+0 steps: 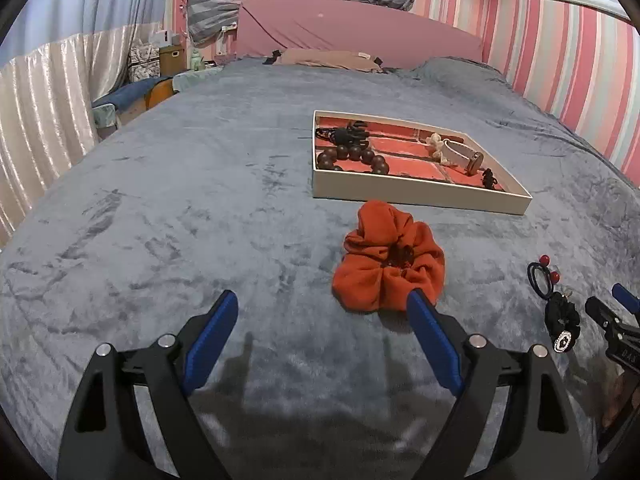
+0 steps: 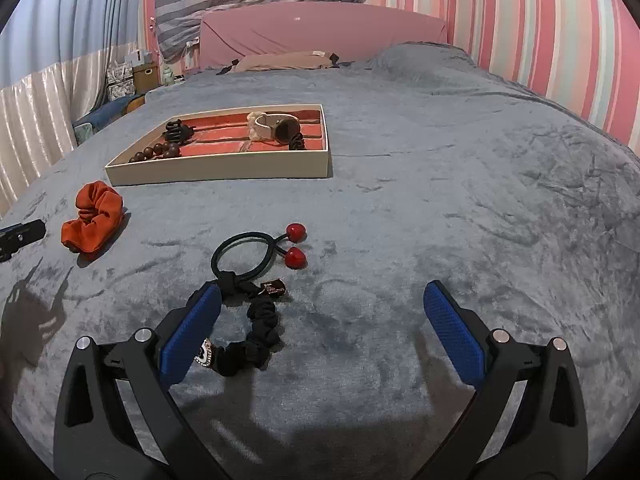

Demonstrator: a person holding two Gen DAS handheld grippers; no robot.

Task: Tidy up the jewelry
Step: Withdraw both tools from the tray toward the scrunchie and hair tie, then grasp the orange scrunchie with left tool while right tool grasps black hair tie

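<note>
A cream tray (image 1: 416, 193) with a red lining lies on the grey bed; it holds a brown bead bracelet (image 1: 354, 157), a black claw clip (image 1: 352, 135) and a white watch (image 1: 462, 155). It also shows in the right wrist view (image 2: 220, 169). An orange scrunchie (image 1: 388, 258) lies just ahead of my open, empty left gripper (image 1: 322, 300). A black hair tie with two red beads (image 2: 256, 250) and a black scrunchie with a charm (image 2: 252, 336) lie by the left finger of my open, empty right gripper (image 2: 320, 294).
The grey blanket (image 1: 180, 200) covers the whole bed. A pink headboard (image 1: 356, 32) and a tan pillow (image 1: 328, 58) are at the far end. A striped wall (image 1: 568, 64) runs along the right; curtains (image 1: 44, 104) hang on the left.
</note>
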